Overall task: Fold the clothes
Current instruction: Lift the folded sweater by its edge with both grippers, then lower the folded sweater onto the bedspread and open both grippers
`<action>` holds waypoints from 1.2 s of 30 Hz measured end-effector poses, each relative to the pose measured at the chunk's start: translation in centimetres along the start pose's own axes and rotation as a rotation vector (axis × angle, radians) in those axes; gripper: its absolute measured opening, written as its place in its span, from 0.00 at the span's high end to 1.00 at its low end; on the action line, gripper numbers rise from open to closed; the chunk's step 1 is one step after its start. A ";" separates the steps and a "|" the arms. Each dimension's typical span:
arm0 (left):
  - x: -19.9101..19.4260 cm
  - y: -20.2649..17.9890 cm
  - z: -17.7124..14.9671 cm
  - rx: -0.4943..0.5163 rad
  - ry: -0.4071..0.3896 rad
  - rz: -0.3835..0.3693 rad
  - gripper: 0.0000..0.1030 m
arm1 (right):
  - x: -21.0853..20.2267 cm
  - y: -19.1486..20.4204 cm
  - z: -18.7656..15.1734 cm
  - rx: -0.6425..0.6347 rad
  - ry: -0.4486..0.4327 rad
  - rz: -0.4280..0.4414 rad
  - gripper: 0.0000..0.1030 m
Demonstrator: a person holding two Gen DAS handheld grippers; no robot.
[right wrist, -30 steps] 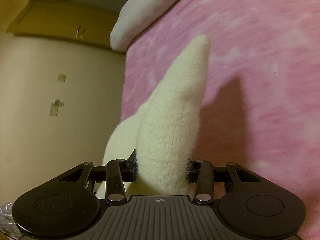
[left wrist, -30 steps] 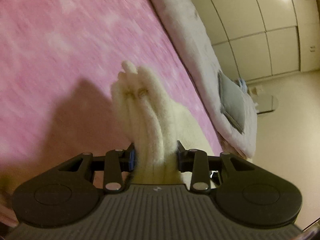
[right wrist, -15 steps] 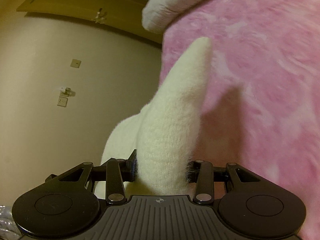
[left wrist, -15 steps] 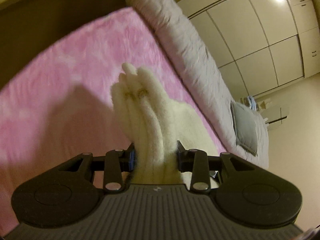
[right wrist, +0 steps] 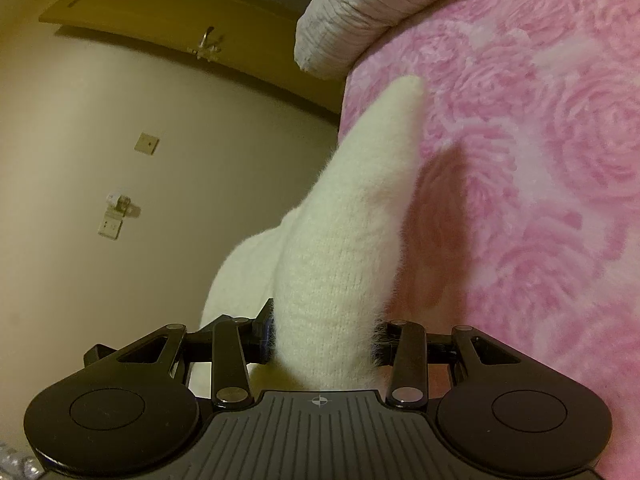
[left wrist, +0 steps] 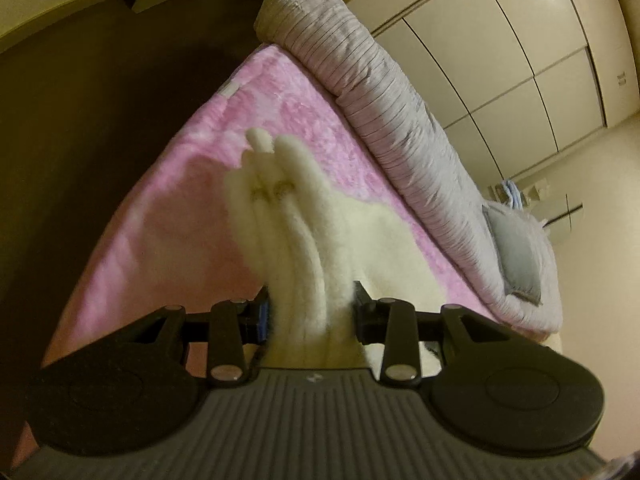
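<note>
A cream fuzzy knit garment [left wrist: 296,232] is gripped by both grippers over a pink rose-patterned blanket [left wrist: 168,216]. My left gripper [left wrist: 310,312] is shut on a bunched, layered edge of the garment with two small buttons showing. My right gripper [right wrist: 324,336] is shut on another corner of the garment [right wrist: 344,240], which sticks up in a point between the jaws. The fingertips of both grippers are hidden in the fabric. The rest of the garment hangs below, out of sight.
A grey striped rolled duvet [left wrist: 384,96] lies along the far side of the pink blanket [right wrist: 520,160] and shows in the right wrist view [right wrist: 360,4] too. A grey pillow [left wrist: 516,256] lies on it. Wardrobe doors [left wrist: 520,60] and a wall [right wrist: 120,160] stand beyond the bed.
Both grippers have risen and pulled back from the bed with the garment in them; the blanket's edge, duvet and room walls have come into view. The grips are unchanged.
</note>
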State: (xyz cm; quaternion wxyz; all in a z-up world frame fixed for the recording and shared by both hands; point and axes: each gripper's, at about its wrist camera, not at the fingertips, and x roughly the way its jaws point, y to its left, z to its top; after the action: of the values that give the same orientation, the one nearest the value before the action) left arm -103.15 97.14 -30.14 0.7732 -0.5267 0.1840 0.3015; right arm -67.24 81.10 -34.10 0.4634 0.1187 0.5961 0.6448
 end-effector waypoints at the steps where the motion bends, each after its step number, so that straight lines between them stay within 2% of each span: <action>1: 0.1 0.6 -0.1 -0.010 -0.001 0.011 0.67 | 0.7 -0.6 -0.2 0.011 -0.001 -0.021 0.59; 3: 0.3 1.9 -0.2 -0.029 -0.004 0.032 0.66 | 2.0 -1.8 -0.7 0.034 -0.002 -0.062 0.56; 6: 0.6 3.9 -0.4 -0.057 -0.008 0.064 0.63 | 3.6 -3.3 -1.0 0.076 0.079 -0.173 0.49; 8: 0.8 5.2 -0.5 -0.076 -0.010 0.086 0.64 | 2.6 -3.4 -0.9 0.067 0.066 -0.173 0.48; 9: -0.2 5.4 -0.9 -0.093 -0.032 0.096 0.65 | 1.9 -2.7 -1.2 0.024 0.060 -0.208 0.46; 12: -3.8 4.7 -2.4 -0.095 -0.089 0.196 0.69 | -0.4 -0.2 -2.5 -0.125 0.045 -0.334 0.47; 14: -5.6 2.5 -3.8 0.004 -0.084 0.253 0.74 | -1.9 1.5 -3.4 -0.225 0.035 -0.417 0.48; 16: -5.9 0.1 -5.0 0.131 -0.051 0.282 0.81 | -3.3 3.1 -4.2 -0.325 0.025 -0.500 0.65; 18: -5.7 -2.4 -6.1 0.277 -0.008 0.319 0.86 | -3.6 4.8 -6.4 -0.359 0.046 -0.552 0.72; 21: -4.3 -3.8 -7.0 0.411 0.041 0.350 0.87 | -2.8 7.3 -9.3 -0.395 0.085 -0.582 0.74; 23: -2.5 -3.5 -7.4 0.484 0.097 0.419 0.87 | -0.9 7.8 -10.9 -0.430 0.111 -0.632 0.74; 25: -0.7 -2.5 -7.7 0.547 0.148 0.448 0.85 | 1.4 7.5 -12.4 -0.443 0.143 -0.694 0.74; 26: -0.5 -2.1 -7.5 0.537 0.150 0.442 0.84 | 2.3 6.9 -12.8 -0.433 0.149 -0.714 0.74; 29: -0.4 -1.1 -6.8 0.490 0.158 0.424 0.78 | 2.9 7.1 -13.2 -0.449 0.154 -0.732 0.74; 31: -1.1 -1.6 -6.6 0.480 0.161 0.430 0.78 | 2.4 7.6 -13.3 -0.448 0.161 -0.726 0.74; 33: -1.8 -2.3 -6.5 0.488 0.163 0.440 0.86 | 1.0 7.9 -12.8 -0.418 0.154 -0.706 0.74; 36: -2.3 -3.3 -6.6 0.468 0.143 0.454 0.87 | 0.5 7.9 -11.8 -0.435 0.138 -0.697 0.74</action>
State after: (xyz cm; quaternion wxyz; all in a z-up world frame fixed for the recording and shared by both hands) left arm -102.51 89.54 -28.90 0.7715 -0.3002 0.4146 0.3779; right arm -79.44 74.76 -30.48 0.6273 -0.2343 0.4801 0.5666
